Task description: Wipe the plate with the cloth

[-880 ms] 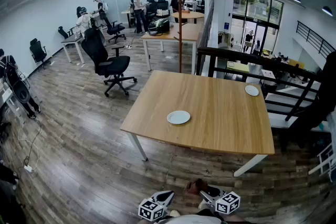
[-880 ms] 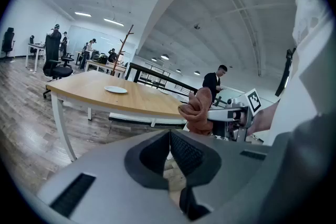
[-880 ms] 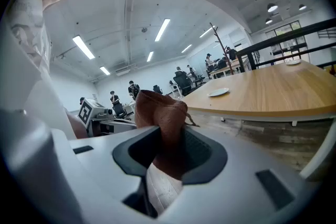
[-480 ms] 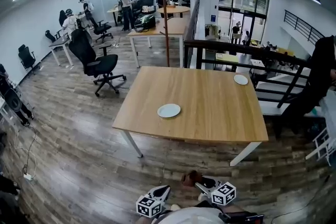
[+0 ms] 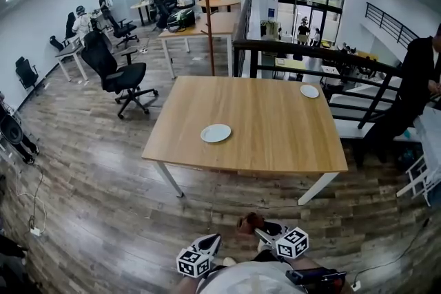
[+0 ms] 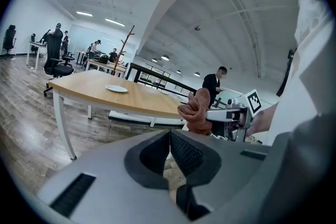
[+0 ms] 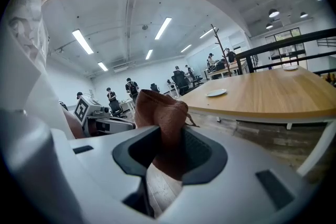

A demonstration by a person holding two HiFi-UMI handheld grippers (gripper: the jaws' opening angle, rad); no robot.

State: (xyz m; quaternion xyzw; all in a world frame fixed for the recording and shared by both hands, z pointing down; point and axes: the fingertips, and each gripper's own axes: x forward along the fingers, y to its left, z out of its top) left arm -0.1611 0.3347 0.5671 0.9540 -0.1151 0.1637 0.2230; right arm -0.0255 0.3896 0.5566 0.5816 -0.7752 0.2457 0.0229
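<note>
A white plate lies on the near left part of the wooden table; it also shows far off as the plate and the plate. My right gripper is shut on a bunched brown cloth, well short of the table, over the floor. The cloth stands up between its jaws. My left gripper hangs beside it, jaws closed together with nothing held. From the left gripper view the cloth and right gripper are just ahead.
A second small plate sits at the table's far right corner. A black office chair stands left of the table, a black railing behind it. A person in black stands at the right. More people and desks fill the far room.
The view has shifted so the table sits slightly higher and further left in the frame. Both grippers stay low near my body, the cloth still held.
</note>
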